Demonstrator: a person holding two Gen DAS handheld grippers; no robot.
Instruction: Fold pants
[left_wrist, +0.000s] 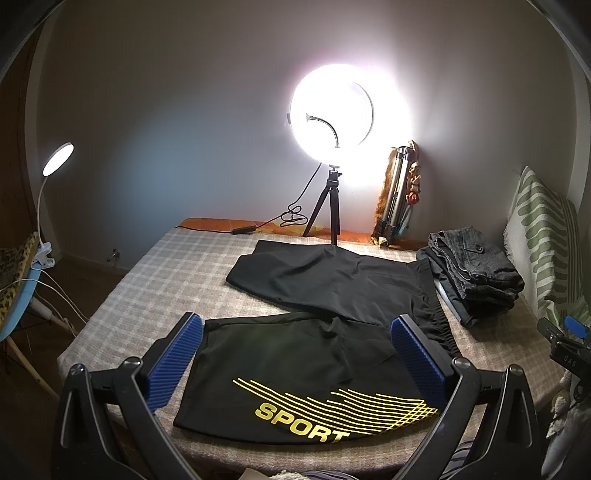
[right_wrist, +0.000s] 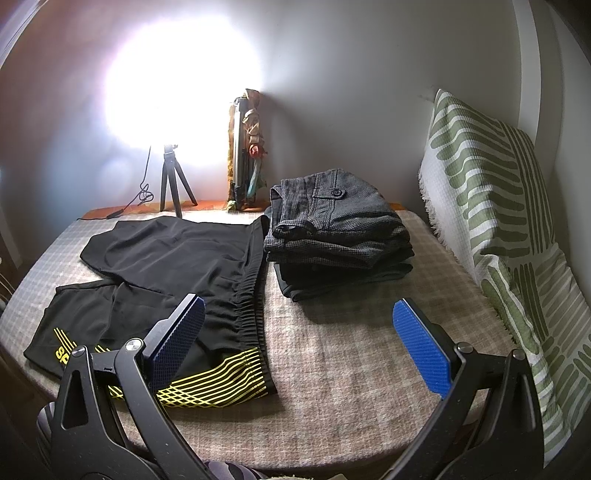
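While the black pants (left_wrist: 317, 317) (yellow "SPORT" print) lie spread on the checked bed cover (right_wrist: 351, 362), both the left gripper (left_wrist: 295, 354) and right gripper (right_wrist: 299, 332) hover spread wide, empty. Just beside the waistband sits a stack of folded clothes (right_wrist: 340, 236); a ring light (left_wrist: 332, 114) stands behind.

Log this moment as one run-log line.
left claw: open, over black pants | right claw: open, empty | pants flat, unfolded

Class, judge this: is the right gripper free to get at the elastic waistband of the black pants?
Probably yes: the right gripper is open, the waistband lies flat beside its left finger, and nothing covers it.
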